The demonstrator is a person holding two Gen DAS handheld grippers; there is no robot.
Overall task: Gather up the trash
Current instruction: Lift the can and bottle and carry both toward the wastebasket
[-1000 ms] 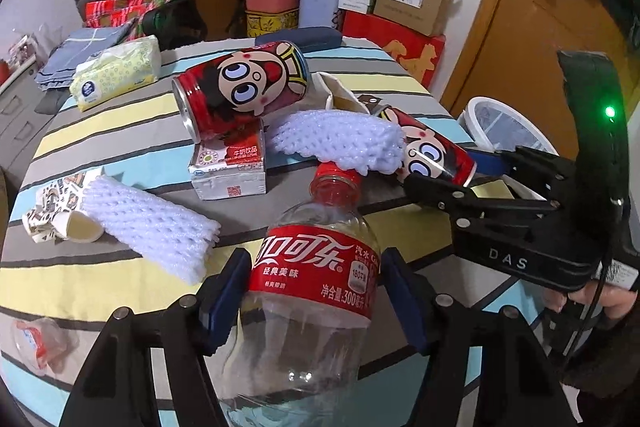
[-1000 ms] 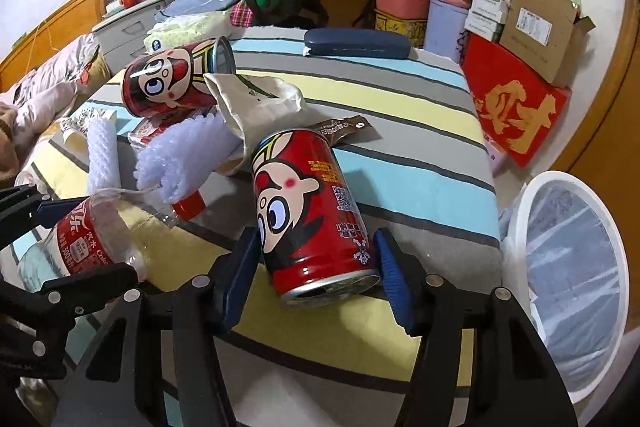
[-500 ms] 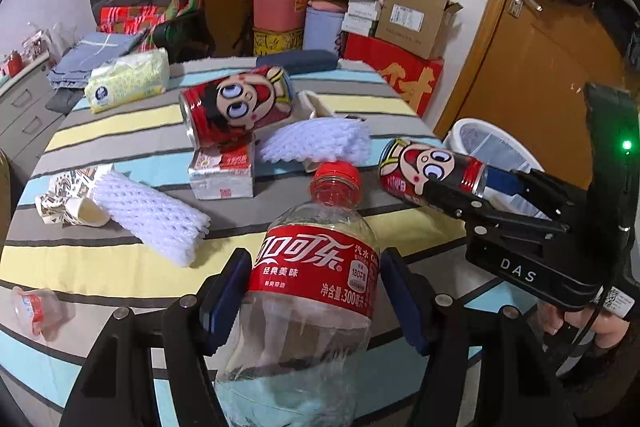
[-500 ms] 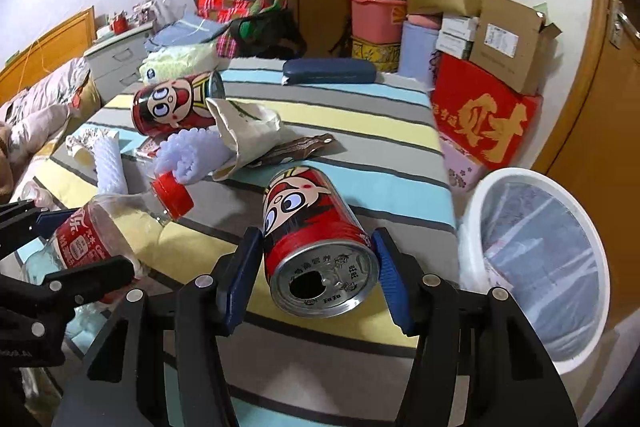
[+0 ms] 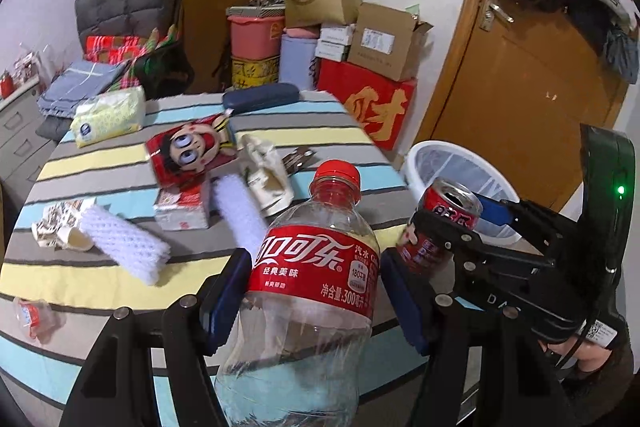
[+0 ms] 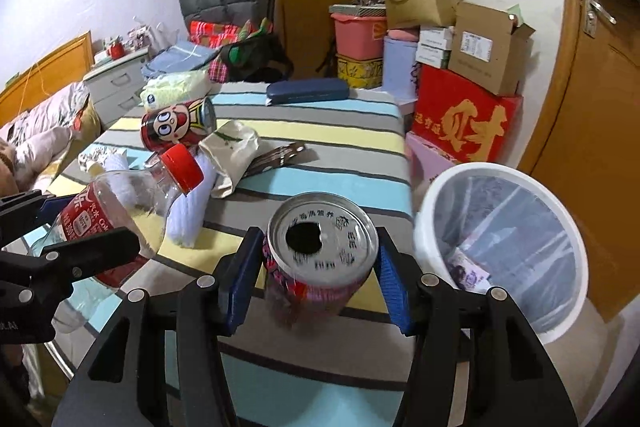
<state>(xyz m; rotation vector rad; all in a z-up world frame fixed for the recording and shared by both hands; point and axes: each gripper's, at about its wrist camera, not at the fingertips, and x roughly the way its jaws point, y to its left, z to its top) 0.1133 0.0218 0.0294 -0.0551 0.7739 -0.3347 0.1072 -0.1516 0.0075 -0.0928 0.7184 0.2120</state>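
My left gripper point(image 5: 316, 283) is shut on an empty clear cola bottle point(image 5: 312, 291) with a red label and cap, held above the striped table point(image 5: 120, 167); the bottle also shows in the right wrist view point(image 6: 120, 207). My right gripper point(image 6: 320, 275) is shut on a red cartoon can point(image 6: 322, 251), lifted with its opened top facing the camera; the can also shows in the left wrist view point(image 5: 444, 223). A white bin point(image 6: 504, 247) lined with a clear bag stands on the floor right of the table, close to the can.
On the table lie a second red cartoon can point(image 5: 188, 155), white foam nets point(image 5: 124, 239), a small carton point(image 5: 182, 211), a crumpled paper bag point(image 5: 268, 175), a tissue pack point(image 5: 108, 115) and a blue case point(image 5: 260, 97). Boxes point(image 5: 368, 95) and a door point(image 5: 520, 67) stand beyond.
Both grippers have risen off the table with their loads. The right gripper has tilted the can top-up and carried it toward the white bin.
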